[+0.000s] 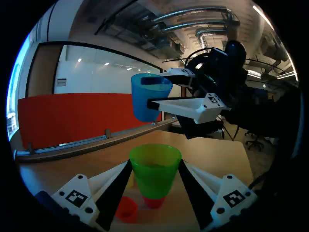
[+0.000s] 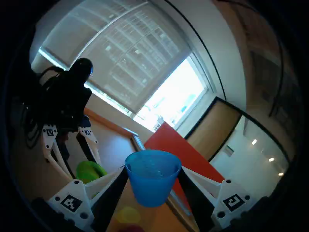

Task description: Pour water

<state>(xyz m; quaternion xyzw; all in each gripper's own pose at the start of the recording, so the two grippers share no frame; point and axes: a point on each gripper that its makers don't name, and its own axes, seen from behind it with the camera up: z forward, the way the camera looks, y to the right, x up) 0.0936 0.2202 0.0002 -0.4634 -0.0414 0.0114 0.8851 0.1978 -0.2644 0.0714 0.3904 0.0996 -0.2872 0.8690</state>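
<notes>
While the left claw (image 1: 155,167) clamps the green cup (image 1: 154,181) upright over the bench (image 1: 216,154), the right claw (image 2: 153,172) grips the blue cup (image 2: 152,185), raised farther off. Pouring looks next: bring blue over green, then tip.

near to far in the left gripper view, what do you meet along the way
green cup → blue cup → red wall panel
</notes>
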